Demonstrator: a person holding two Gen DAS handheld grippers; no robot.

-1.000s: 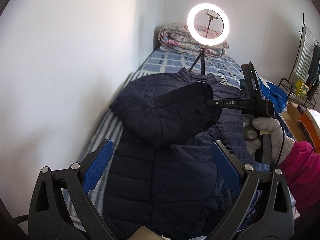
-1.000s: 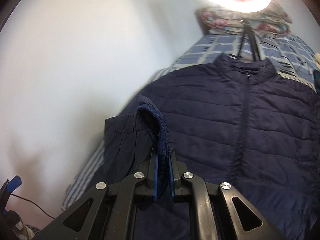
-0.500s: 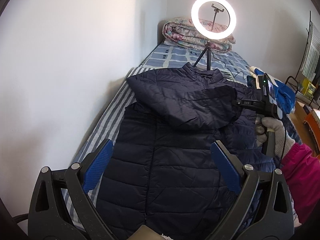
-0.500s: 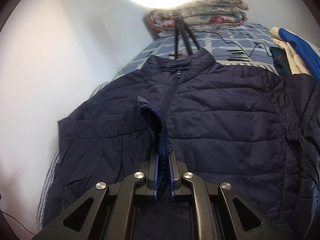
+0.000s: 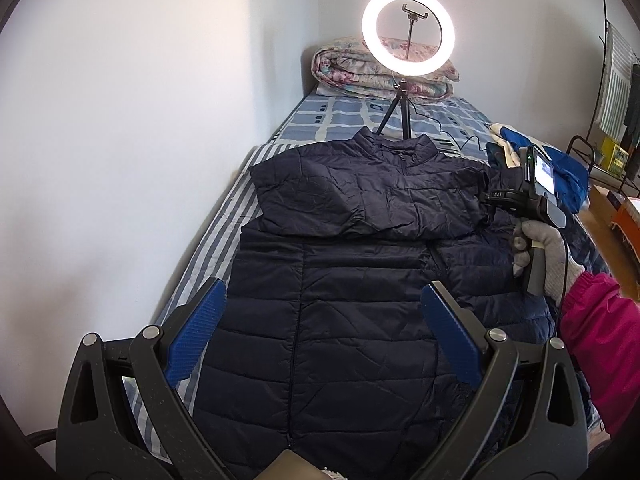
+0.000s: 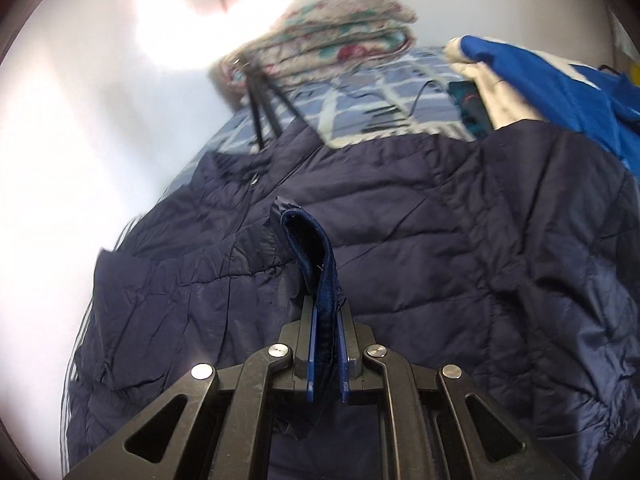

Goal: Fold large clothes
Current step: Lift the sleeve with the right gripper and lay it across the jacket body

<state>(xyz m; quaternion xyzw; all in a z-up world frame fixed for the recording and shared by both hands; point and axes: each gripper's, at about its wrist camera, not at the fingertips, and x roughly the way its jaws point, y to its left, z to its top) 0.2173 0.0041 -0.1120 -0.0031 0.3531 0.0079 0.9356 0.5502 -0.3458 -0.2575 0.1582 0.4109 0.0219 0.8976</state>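
Note:
A dark navy quilted jacket [image 5: 340, 320] lies front-up on the bed, collar toward the far end. Its left sleeve [image 5: 360, 204] is folded across the chest toward the right. My right gripper [image 6: 325, 340] is shut on the sleeve cuff [image 6: 316, 256]; the ribbed edge sticks up between the blue pads. In the left wrist view the same right gripper [image 5: 490, 200] is at the jacket's right shoulder, held by a gloved hand [image 5: 548, 256] with a pink sleeve. My left gripper [image 5: 320, 344] hovers open above the jacket's lower half, with nothing between its fingers.
A lit ring light on a tripod [image 5: 408, 36] stands just beyond the collar, its cable trailing right. A rolled floral quilt [image 5: 380, 72] lies at the bed's far end. Blue and cream clothes [image 5: 560, 168] are piled on the right. A white wall [image 5: 140, 120] runs along the left.
The right gripper carried the cuff rightward and down, so the sleeve went from hanging raised over the chest to lying flat across it. The left gripper stayed open, drifting slightly.

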